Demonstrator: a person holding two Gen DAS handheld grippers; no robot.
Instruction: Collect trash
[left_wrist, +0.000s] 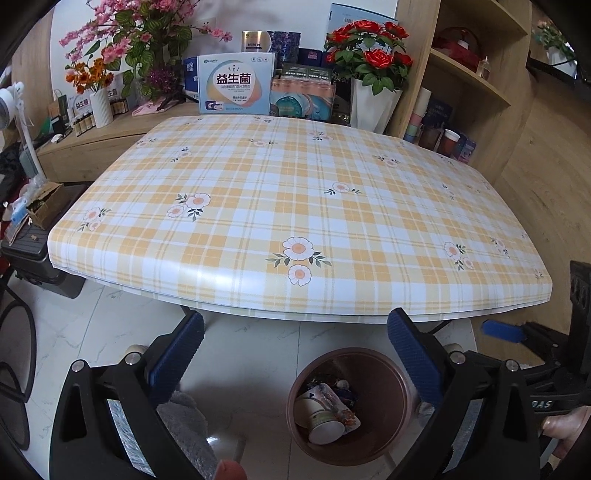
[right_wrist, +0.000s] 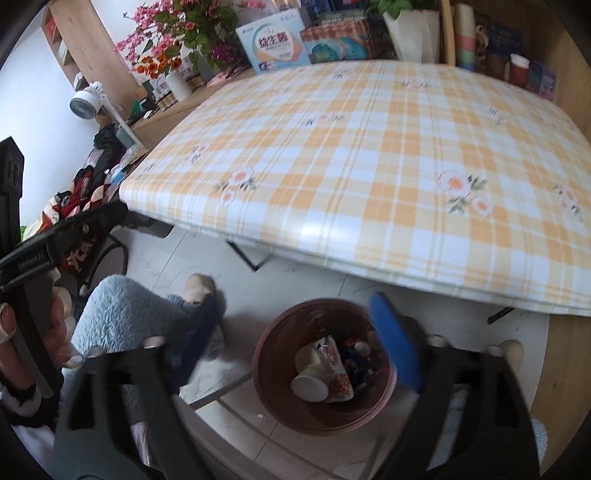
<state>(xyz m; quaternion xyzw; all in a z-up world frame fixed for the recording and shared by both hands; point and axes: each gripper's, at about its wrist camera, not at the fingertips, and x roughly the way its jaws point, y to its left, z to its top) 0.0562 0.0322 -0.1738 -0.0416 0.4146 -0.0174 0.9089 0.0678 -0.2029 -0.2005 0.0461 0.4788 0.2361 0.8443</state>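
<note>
A round brown bin (left_wrist: 391, 373) stands on the white floor below the table's front edge; it also shows in the right wrist view (right_wrist: 280, 369). Inside lie paper cups (left_wrist: 325, 424) and crumpled wrappers (right_wrist: 340, 376). My left gripper (left_wrist: 295, 328) is open and empty, held above and just behind the bin. My right gripper (right_wrist: 295, 314) is open and empty, held above the bin with its blue fingers blurred. The right gripper's blue tip shows at the right edge of the left wrist view (left_wrist: 502, 330).
A table with a yellow plaid flowered cloth (left_wrist: 295, 206) fills the middle. Behind it stand boxes (left_wrist: 236, 83), flower vases (left_wrist: 373, 66) and a wooden shelf (left_wrist: 476, 85). The person's knee in blue fleece (right_wrist: 125, 314) is left of the bin. Clutter lies at the far left.
</note>
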